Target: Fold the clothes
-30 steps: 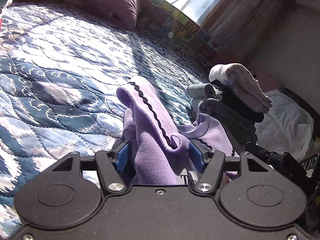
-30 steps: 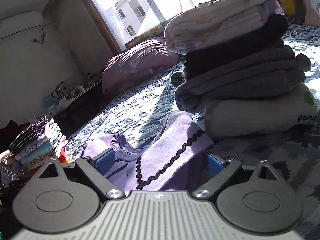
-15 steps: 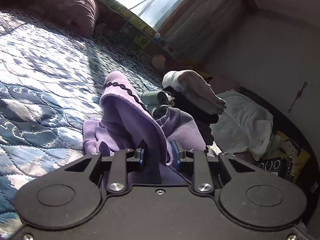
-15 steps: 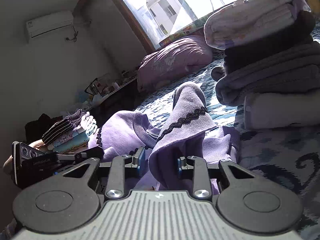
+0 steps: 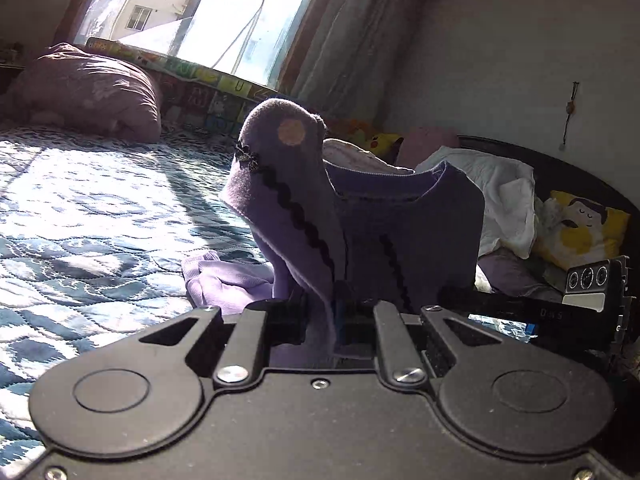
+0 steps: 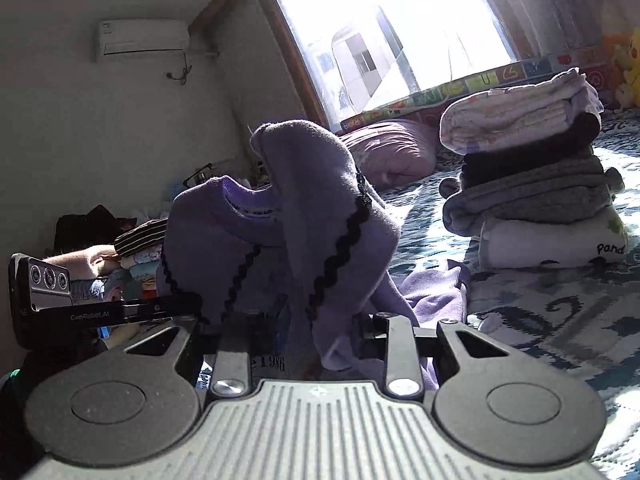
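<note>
Both grippers clamped on the purple top

Leftmost, the left gripper [image 5: 322, 314] has its fingers closed tight on a shoulder of the purple top [image 5: 380, 236], lifted above the quilted bed [image 5: 80, 208]. Right of it, the right gripper [image 6: 320, 330] pinches the other shoulder; the folded stack [image 6: 532, 184] stands further right.

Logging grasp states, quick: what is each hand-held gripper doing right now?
Left hand-held gripper: closed on the purple top.
Right hand-held gripper: closed on the same purple top.
</note>
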Motion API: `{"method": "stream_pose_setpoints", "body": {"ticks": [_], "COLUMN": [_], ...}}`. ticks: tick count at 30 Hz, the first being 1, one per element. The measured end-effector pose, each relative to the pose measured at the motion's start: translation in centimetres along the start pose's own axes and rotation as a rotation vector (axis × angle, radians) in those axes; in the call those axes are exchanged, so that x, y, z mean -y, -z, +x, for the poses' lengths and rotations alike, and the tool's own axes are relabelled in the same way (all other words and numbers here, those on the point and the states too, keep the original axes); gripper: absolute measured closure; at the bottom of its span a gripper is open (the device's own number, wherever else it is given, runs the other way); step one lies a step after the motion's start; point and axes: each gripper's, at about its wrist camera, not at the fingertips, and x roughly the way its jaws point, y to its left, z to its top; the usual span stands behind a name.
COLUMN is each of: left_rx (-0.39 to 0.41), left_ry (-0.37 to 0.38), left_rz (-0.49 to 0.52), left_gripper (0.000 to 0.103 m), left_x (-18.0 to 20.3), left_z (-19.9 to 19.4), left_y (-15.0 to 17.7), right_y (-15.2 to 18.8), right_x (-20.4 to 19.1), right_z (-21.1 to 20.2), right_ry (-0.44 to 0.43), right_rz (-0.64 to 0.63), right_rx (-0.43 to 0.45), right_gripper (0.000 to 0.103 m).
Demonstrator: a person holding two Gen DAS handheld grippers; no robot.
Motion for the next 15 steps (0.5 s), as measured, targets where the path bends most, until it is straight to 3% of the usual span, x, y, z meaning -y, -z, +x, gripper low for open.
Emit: {"method": "stream_pose_setpoints", "body": {"ticks": [3,7,9,11,13,15], "left_rx": [-0.036,-0.081,-0.113,-0.139,-0.16,-0.182], "left_ry": [-0.049,-0.141,-0.161,-0.157,-0.159,-0.19], "left_rz": [0.086,0.124,0.101,0.093,0.136,0.246], "left_gripper": [0.093,0.09,0.077,0.055,0.052,0.053], "left_x": [1.3,1.9,1.8,1.9,2.3,3.0], "left_z": [-1.2,-2.2,-2.4,-2.7,-2.7,-2.2], "left_y": [1.5,3.2,4.0,4.8,5.4,6.2], "right_y": [1.6,3.3,3.8,4.2,4.6,5.0], "right_x": [-0.3,0.3,0.5,0.3,-0.1,-0.4], "right_z": [-1.4,-2.9,-3.3,-3.6,-3.4,-3.3], "right_ry": [0.085,0.143,0.135,0.124,0.122,0.108], "right_rz": [-0.022,0.047,0.103,0.14,0.165,0.191], "right_rx": [-0.032,-0.079,-0.088,-0.094,-0.109,-0.12], "right_gripper": [0.071,0.069,0.068,0.062,0.061,0.059]}}
